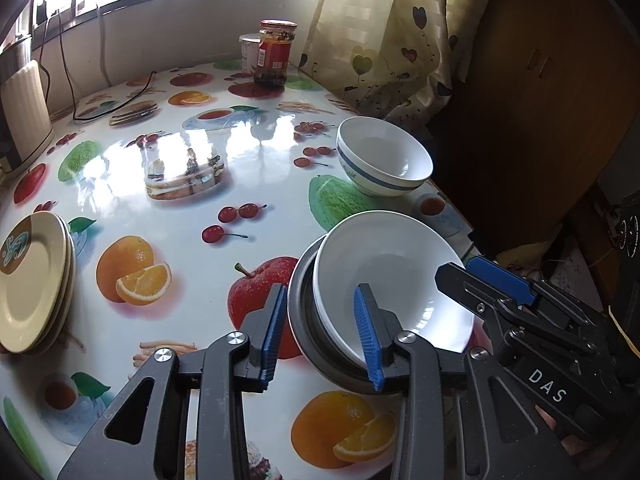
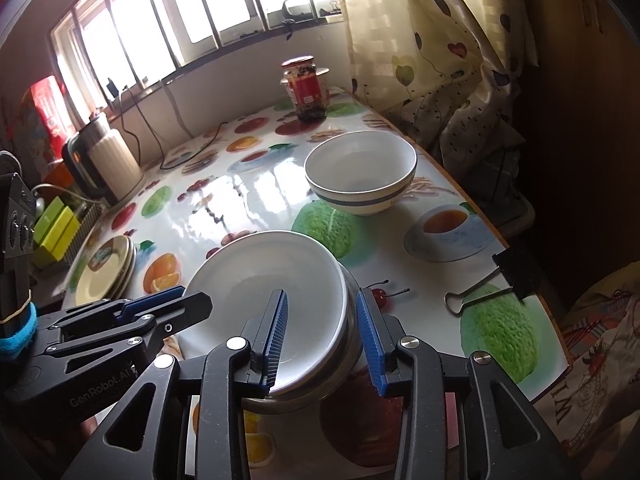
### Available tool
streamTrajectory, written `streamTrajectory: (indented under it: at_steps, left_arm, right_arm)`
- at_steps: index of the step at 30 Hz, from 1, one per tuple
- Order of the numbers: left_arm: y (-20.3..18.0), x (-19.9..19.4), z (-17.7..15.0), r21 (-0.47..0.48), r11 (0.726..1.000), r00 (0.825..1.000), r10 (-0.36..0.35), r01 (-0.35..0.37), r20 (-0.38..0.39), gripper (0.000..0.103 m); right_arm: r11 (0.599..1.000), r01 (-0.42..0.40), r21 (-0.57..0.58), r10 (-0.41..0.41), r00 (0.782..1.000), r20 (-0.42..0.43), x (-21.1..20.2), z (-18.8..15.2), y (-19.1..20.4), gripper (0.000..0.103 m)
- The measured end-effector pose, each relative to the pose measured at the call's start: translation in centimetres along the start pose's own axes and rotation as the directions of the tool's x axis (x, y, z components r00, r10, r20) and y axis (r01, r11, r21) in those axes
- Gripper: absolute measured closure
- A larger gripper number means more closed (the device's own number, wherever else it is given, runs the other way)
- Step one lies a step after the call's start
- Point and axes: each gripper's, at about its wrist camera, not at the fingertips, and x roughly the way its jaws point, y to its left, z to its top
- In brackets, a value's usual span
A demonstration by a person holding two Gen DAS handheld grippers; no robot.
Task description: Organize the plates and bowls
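Note:
A white bowl sits nested in a metal bowl near the table's front right. My left gripper straddles the left rims of both bowls, one finger outside, one inside the white bowl; the gap is wide, with no clear squeeze. My right gripper straddles the right rims of the same white bowl and metal bowl the same way. A blue-banded white bowl stands behind; it also shows in the right wrist view. Stacked cream plates lie at the left, also in the right wrist view.
A red-lidded jar and a white tub stand at the table's far edge. A kettle with cables stands at the back left. A binder clip lies at the table's right edge. A curtain hangs at the right.

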Motion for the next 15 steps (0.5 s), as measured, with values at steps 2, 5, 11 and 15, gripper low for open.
streamTrajectory:
  at_steps: [2,5,11,15]
  left_arm:
    - [0.1,-0.1,0.2,-0.001,1.000,1.000,-0.003,0.003,0.005,0.059]
    - [0.3,-0.3,0.5,-0.004,1.000,1.000,0.005,-0.005,0.011,0.059]
    - [0.7,-0.6,1.6,-0.006,1.000,1.000,0.011,-0.011,0.025,0.059]
    - [0.7,-0.4,2.7,0.000,1.000,1.000,0.006,-0.006,0.029,0.059]
  right_arm:
    - [1.000,0.001,0.005,-0.001,1.000,0.002,0.0,0.1,-0.1,0.064]
    - [1.000,0.000,0.009,0.000,1.000,0.008,0.0,0.4,-0.1,0.062]
    - [1.000,0.004,0.024,-0.005,1.000,0.026,-0.4,1.2,-0.6,0.059]
    - [0.999,0.012,0.033,-0.014,0.999,0.037,-0.5,2.0,-1.1,0.057]
